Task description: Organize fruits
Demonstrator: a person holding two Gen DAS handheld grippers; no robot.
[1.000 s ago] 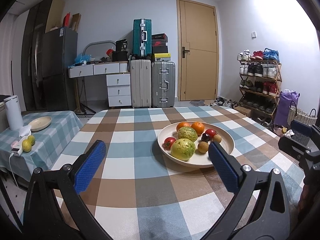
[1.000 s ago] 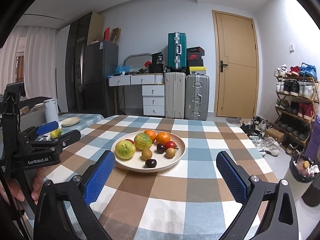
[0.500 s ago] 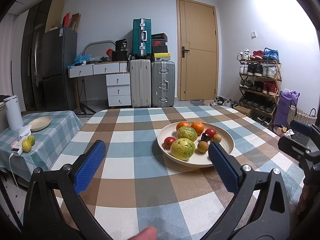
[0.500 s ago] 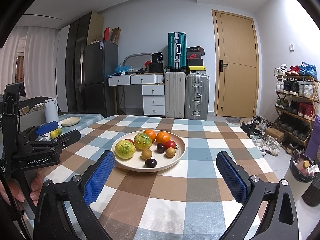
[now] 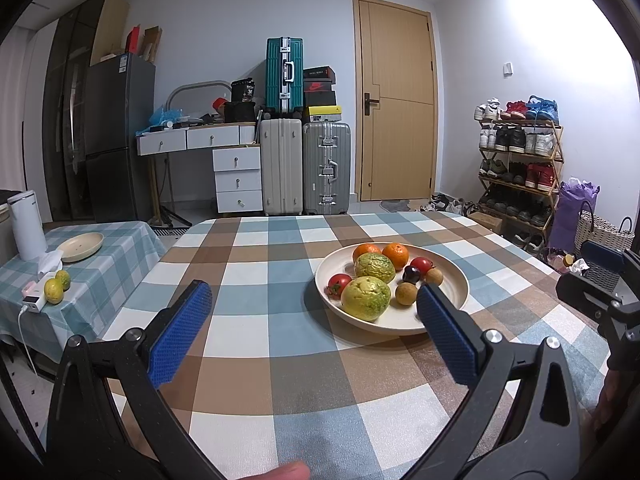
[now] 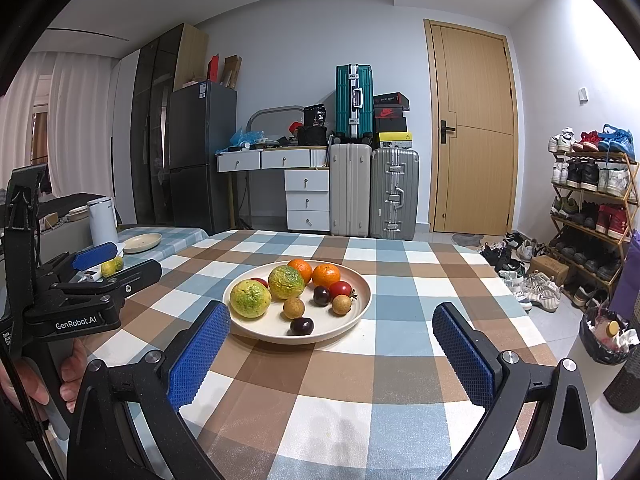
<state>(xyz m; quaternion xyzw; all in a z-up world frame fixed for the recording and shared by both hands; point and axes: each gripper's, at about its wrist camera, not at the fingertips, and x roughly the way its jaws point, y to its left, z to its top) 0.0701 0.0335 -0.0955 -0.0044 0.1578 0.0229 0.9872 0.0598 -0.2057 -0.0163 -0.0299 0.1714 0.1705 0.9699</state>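
A cream plate [image 6: 352,310] [image 5: 452,276] sits mid-table on the checked cloth. It holds two yellow-green bumpy fruits [image 6: 250,298] [image 5: 366,295], two oranges [image 6: 326,275], red tomatoes [image 6: 341,289], dark plums [image 6: 302,325] and small brown longans [image 6: 294,307]. My right gripper [image 6: 331,328] hovers open above the table, just short of the plate's near rim. My left gripper [image 5: 314,308] is open too, to the left of the plate, with its right pad [image 5: 444,332] crossing the rim. Neither holds anything.
A side table [image 5: 92,256] on the left carries an empty cream dish [image 5: 80,246], two small yellow-green fruits [image 5: 54,289], a white kettle [image 5: 26,224] and a charger. A fingertip [image 5: 288,471] shows at the bottom edge. Suitcases, drawers, fridge and a shoe rack [image 6: 588,208] stand beyond.
Both grippers and the plate stay where they were. A fingertip has come up at the bottom edge of the left wrist view and slid a little to the right.
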